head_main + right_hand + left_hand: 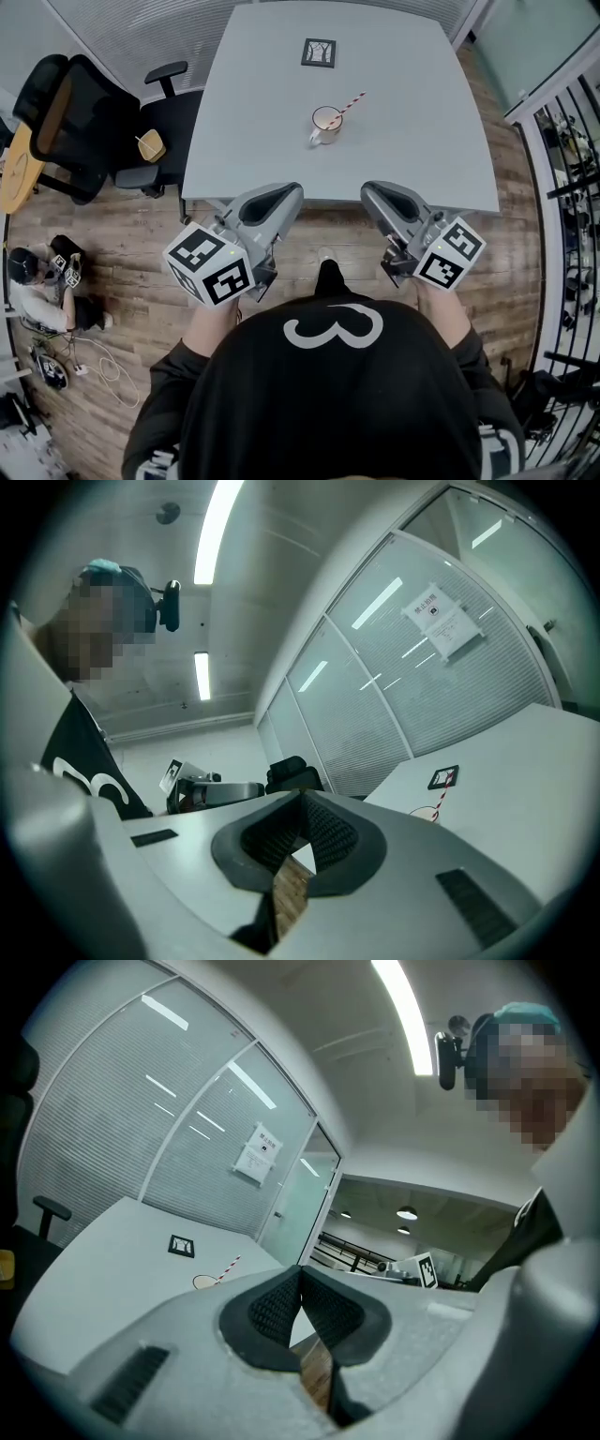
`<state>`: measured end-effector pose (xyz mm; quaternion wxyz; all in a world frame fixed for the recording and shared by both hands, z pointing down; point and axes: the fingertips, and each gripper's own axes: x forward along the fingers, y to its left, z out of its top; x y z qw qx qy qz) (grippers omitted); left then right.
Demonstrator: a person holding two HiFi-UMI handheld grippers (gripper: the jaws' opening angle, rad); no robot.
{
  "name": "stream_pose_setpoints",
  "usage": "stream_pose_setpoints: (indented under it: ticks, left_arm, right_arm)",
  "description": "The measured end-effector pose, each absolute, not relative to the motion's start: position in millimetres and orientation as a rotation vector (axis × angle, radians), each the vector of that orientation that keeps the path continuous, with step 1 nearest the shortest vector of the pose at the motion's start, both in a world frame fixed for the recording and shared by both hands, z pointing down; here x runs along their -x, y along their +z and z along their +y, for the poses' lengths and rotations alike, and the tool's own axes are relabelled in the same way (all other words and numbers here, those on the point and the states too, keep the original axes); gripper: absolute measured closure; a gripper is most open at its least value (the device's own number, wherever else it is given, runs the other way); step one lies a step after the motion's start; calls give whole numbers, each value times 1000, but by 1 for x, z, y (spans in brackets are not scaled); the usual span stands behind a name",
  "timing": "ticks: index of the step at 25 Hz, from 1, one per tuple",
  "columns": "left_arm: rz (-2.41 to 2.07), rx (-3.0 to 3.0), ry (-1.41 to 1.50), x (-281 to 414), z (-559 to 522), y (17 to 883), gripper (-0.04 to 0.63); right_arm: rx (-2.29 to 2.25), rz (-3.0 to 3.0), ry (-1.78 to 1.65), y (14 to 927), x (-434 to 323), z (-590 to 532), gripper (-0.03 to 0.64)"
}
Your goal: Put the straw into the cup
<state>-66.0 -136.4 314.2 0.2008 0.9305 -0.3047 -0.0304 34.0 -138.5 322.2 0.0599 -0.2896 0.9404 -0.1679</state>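
Observation:
A white cup [325, 124] stands near the middle of the grey table [253, 141], and a red-and-white striped straw [352, 101] leans out of it toward the back right. Cup [208, 1282] and straw [228, 1266] look small and far off in the left gripper view. The straw [441, 799] also shows in the right gripper view. My left gripper [292, 187] and right gripper [367, 187] hover side by side just off the table's near edge, well short of the cup. Both are shut, pads touching at the tips, with nothing between them.
A black-framed marker card [319, 52] lies at the table's far side. Black office chairs [141, 122] stand left of the table. A person [37, 281] sits on the wooden floor at far left. A black railing [572, 141] runs along the right.

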Motion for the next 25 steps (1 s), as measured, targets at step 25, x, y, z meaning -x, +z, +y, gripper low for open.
stream_pose_setpoints:
  ticks: [25]
  left_arm:
    - [-798,-2630,-24,67,-79,328,578]
  right_arm:
    - [908,2848,-485,331,-22,-72,603]
